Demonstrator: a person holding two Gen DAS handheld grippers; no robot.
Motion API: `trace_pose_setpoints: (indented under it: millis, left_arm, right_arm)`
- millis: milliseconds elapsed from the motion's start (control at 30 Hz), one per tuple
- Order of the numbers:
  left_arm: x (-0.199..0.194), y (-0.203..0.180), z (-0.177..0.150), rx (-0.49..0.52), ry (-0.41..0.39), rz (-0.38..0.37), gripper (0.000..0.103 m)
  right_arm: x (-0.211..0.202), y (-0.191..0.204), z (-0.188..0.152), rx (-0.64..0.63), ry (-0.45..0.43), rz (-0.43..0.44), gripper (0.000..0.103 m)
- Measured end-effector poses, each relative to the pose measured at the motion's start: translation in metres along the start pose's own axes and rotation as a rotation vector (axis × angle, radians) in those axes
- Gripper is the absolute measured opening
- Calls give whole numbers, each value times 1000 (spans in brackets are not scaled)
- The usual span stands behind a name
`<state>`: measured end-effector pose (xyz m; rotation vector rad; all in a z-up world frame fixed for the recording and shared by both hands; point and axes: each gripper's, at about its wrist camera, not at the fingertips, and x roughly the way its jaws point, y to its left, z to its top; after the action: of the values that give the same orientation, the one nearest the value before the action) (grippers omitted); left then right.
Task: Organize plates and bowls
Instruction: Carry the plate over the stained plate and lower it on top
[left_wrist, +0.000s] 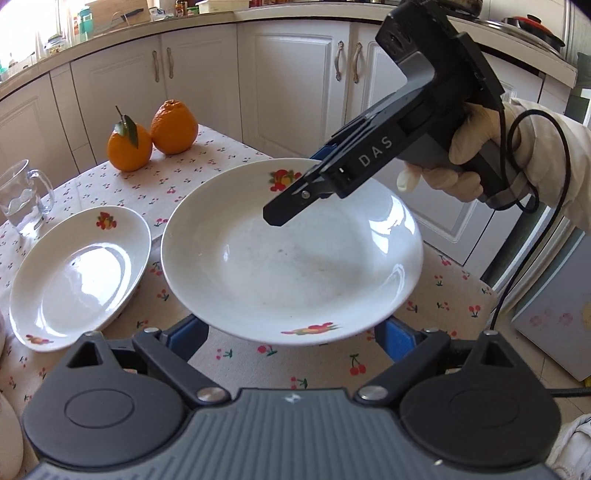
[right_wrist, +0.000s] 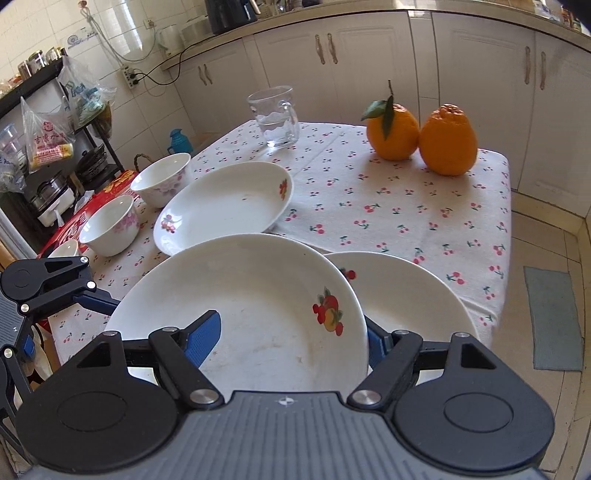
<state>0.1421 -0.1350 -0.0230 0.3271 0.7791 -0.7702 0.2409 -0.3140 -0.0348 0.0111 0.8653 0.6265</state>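
gripping one of three plates (right_wrist: 258, 302) (right_wrist: 406, 295) (right_wrist: 221, 203) in clenched right jaws, left jaws unclear; two oranges (right_wrist: 393, 133) (right_wrist: 447, 142), one mug (right_wrist: 275, 118)

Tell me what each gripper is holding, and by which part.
Right gripper clamps the lifted plate by its rim, one finger inside, one beneath. The left gripper, open, reaches under the opposite rim.

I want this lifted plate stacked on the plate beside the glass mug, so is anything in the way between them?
Nothing visible. Only bare tablecloth shows between the lifted plate and the empty plate beside the glass mug. The mug stands beyond that plate, off the path.
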Motion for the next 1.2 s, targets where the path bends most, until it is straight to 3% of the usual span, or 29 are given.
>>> trace_pose_setpoints:
  millis: [367,1200]
  left_arm:
    - [20,2,14,31,0,-21,96]
    - [38,8,19,23,14,-42,96]
  right_arm:
    - [-4,-37,-8,68,-25,-34,83]
    - [-6,-48,-19,92,-15,-107,83]
